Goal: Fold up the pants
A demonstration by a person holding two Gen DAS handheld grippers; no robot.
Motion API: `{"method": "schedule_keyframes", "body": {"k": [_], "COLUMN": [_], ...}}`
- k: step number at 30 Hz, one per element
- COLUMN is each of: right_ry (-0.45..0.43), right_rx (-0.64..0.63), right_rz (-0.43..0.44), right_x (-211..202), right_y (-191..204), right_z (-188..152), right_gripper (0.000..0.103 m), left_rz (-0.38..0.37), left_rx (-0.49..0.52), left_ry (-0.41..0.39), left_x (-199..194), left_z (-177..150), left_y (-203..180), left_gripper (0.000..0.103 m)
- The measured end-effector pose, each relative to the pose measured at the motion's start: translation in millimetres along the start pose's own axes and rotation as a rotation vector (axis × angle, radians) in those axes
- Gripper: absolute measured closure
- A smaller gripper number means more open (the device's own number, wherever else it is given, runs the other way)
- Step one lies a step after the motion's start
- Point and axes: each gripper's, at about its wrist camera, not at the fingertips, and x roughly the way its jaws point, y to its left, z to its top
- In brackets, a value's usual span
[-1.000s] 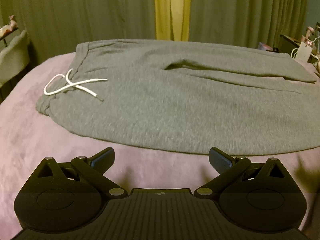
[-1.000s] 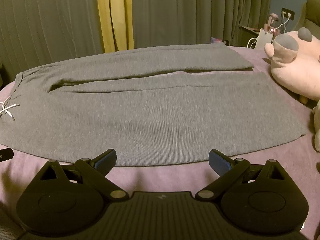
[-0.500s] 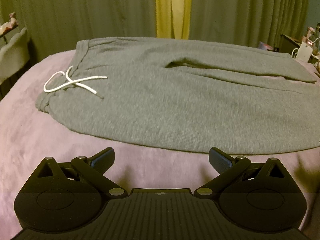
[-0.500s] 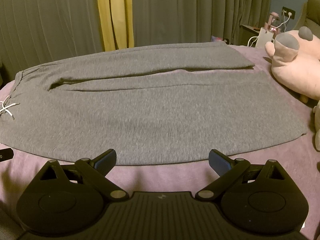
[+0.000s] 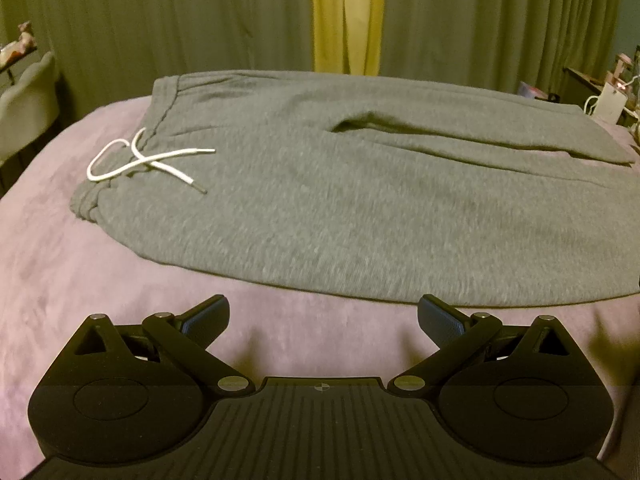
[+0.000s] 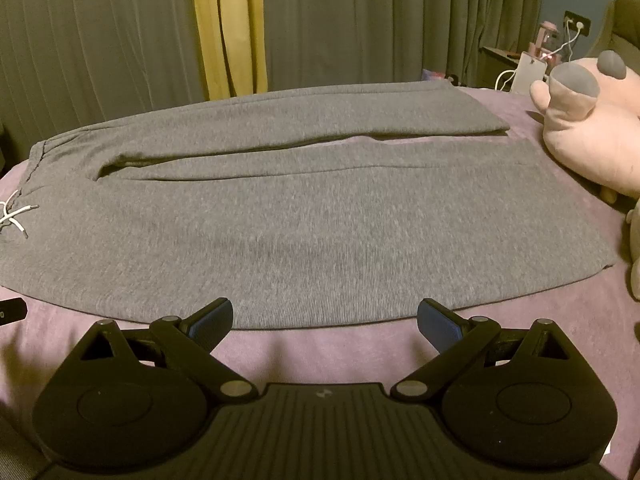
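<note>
Curtains [image 5: 160, 32] hang dark across the far wall in the left wrist view, with a yellow strip [image 5: 347, 16] between them, and a pale chair back [image 5: 24, 96] stands off the bed's left edge. On the right a small side table [image 5: 600, 92] carries a white box and cables. The grey pants [image 5: 360, 200] lie flat across the purple bedspread [image 5: 80, 280], waistband to the left, white drawstring [image 5: 140, 164] looped on top of it, the far leg lying over the near one in a long crease. The left gripper [image 5: 322, 316] hovers just short of the near hem, its fingers spread wide with nothing between them and nothing in the way. Compared with a second ago the pants sit a little higher in this view and the gripper has edged slightly left along the hem. From the right wrist view the same pants [image 6: 312, 220] stretch away toward the leg ends on the right, where a pink plush toy [image 6: 592, 128] sits touching the bedspread [image 6: 320, 352] just beside the cuffs, close enough to crowd that corner. Behind it a wall socket [image 6: 577, 24] and charging cables show on a dark stand. The drawstring [image 6: 14, 216] peeks in at far left. The right gripper [image 6: 324, 318] is held with its fingers wide apart, empty, its tips just at the near hem. Since the earlier frame this view has barely shifted.
</note>
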Motion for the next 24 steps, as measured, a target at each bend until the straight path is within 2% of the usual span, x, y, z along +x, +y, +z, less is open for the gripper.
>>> {"method": "schedule_keyframes", "body": {"k": [3, 14, 24], "right_ry": [0.011, -0.013, -0.006], "right_rx": [-0.024, 0.039, 0.04], "right_rz": [-0.027, 0.037, 0.039], "right_x": [-1.6, -2.0, -3.0], "right_y": [-0.8, -1.9, -4.2], "right_z": [4.4, 3.5, 4.7], "right_gripper": [0.004, 0.004, 0.004], "left_rz": [0.0, 0.002, 0.005], "left_rx": [0.0, -0.001, -0.001], "left_ry": [0.002, 0.012, 0.019], "left_x": [0.4, 2.1, 3.7], "left_z": [-0.6, 0.4, 0.3], "left_y": [-0.2, 0.1, -0.2], "left_gripper": [0.0, 0.0, 0.0]}}
